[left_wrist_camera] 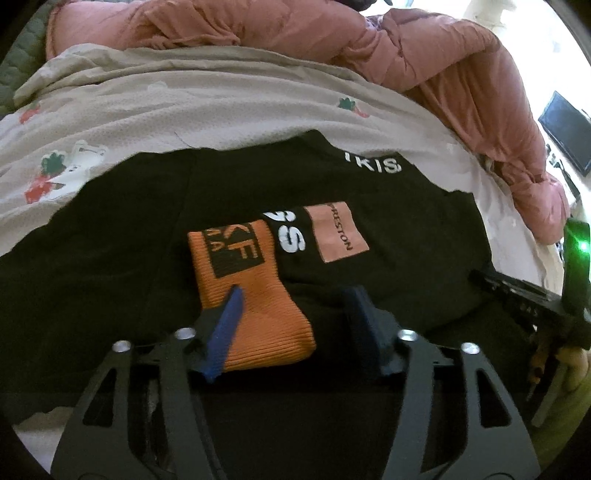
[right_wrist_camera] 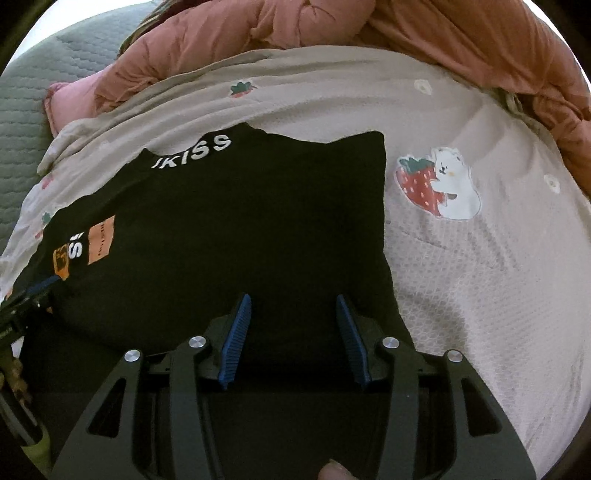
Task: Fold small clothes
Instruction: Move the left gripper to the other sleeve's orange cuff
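Nearest to me, my left gripper (left_wrist_camera: 295, 295) stands with its blue-padded jaws parted, nothing pinched between them; the left pad (left_wrist_camera: 231, 310) lies over the orange ribbed-knit cuff (left_wrist_camera: 255, 295) of the black cotton garment (left_wrist_camera: 129, 229), and the right pad sits on black cloth beside it. My right gripper (right_wrist_camera: 293, 306) is likewise spread apart over the garment's near right part (right_wrist_camera: 258, 229), clamping nothing that I can see. The garment lies fairly flat on the beige bedsheet printed with strawberries and white bears (right_wrist_camera: 480, 258), its orange cuff folded across the chest near a salmon rectangular patch (left_wrist_camera: 340, 232) and white lettering. White letters (right_wrist_camera: 195, 153) also run along its far edge. Beyond the sheet a rumpled pink quilted duvet (left_wrist_camera: 332, 33) is heaped, with a grey-green quilted cover (right_wrist_camera: 44, 92) off to the far left.
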Available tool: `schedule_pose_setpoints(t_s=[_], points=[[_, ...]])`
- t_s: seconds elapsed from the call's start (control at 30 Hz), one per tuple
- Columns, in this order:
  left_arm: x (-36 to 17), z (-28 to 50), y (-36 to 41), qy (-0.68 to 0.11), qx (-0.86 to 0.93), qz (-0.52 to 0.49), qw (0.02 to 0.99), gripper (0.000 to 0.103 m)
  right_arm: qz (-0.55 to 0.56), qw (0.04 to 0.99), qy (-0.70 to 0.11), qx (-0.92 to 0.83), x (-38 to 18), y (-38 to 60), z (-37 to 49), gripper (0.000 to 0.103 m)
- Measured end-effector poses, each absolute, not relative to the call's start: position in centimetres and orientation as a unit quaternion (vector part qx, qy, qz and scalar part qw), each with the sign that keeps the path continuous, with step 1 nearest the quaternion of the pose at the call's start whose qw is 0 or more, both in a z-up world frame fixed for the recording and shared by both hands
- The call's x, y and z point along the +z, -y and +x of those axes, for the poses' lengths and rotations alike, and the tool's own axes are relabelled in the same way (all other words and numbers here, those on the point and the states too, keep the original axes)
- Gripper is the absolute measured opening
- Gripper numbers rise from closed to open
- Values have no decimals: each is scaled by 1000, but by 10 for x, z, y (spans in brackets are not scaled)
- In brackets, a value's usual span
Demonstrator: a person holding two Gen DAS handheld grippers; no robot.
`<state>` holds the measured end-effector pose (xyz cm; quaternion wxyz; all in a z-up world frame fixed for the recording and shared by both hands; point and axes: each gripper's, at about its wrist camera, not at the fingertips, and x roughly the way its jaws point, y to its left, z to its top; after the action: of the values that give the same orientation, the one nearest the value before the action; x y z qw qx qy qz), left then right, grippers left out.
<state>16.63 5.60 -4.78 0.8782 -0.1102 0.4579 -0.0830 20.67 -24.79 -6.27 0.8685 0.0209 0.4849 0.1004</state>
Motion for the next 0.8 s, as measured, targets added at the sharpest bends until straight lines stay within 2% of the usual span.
schedule_pose_setpoints(t_s=[0.13, 0.2, 0.3, 0.37, 0.47, 0.63, 0.8], points=[[-41, 162, -60, -450, -79, -113, 882, 60, 17, 873, -475, 109, -55, 244, 200, 58], [-38, 159, -61, -445, -76, -112, 885, 64, 13, 876, -468, 115, -51, 241, 196, 68], [-33, 155, -64, -440, -69, -108, 889, 73, 6, 882, -457, 120, -43, 237, 191, 71], [-32, 153, -64, -442, -59, -101, 889, 89, 5, 883, -453, 122, -40, 234, 191, 77], [-27, 149, -67, -438, -46, -97, 893, 93, 3, 887, -444, 127, -34, 230, 188, 85], [-18, 142, -78, -429, -27, -98, 898, 93, 3, 890, -433, 139, -26, 221, 183, 93], [-10, 133, -90, -418, -10, -102, 903, 93, -2, 892, -424, 155, -17, 209, 176, 94]])
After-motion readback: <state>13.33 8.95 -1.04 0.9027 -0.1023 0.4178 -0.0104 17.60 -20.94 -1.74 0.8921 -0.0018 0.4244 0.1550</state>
